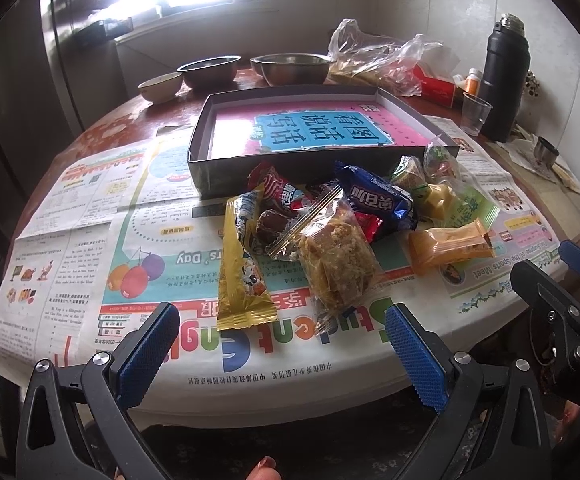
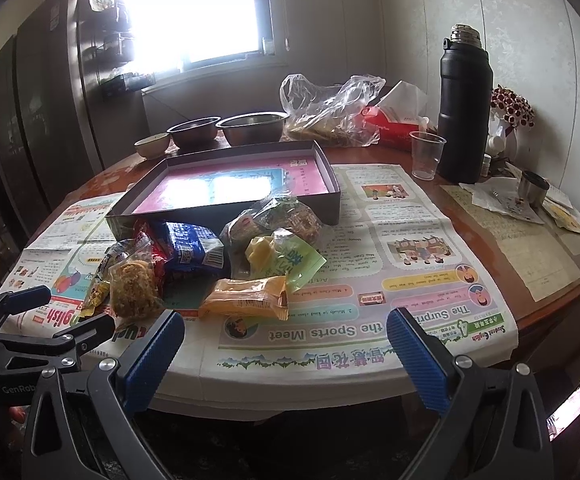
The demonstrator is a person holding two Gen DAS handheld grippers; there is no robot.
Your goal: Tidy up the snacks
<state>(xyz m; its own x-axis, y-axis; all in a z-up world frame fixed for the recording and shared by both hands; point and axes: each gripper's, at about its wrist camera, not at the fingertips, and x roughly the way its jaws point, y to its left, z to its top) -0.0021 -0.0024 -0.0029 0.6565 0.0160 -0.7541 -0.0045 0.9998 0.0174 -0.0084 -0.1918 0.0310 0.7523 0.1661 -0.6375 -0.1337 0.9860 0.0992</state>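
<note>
A pile of wrapped snacks lies on newspaper in front of a shallow dark box [image 1: 290, 162] with a pink book inside. In the pile are a yellow bar [image 1: 241, 264], a clear pack of crumbly cake [image 1: 338, 264], a blue pack [image 1: 378, 200] and an orange pack [image 1: 450, 246]. The box [image 2: 225, 216], blue pack [image 2: 193, 248] and orange pack [image 2: 245, 300] also show in the right wrist view. My left gripper [image 1: 281, 352] is open and empty at the table's near edge. My right gripper [image 2: 285, 356] is open and empty, to the right of the pile.
Two steel bowls [image 1: 290, 68] and a small bowl [image 1: 159, 86] stand behind the box. A plastic bag [image 2: 330, 116], a clear cup [image 2: 426, 154], a black flask [image 2: 464, 112] and a small metal cup [image 2: 532, 188] stand at the back right.
</note>
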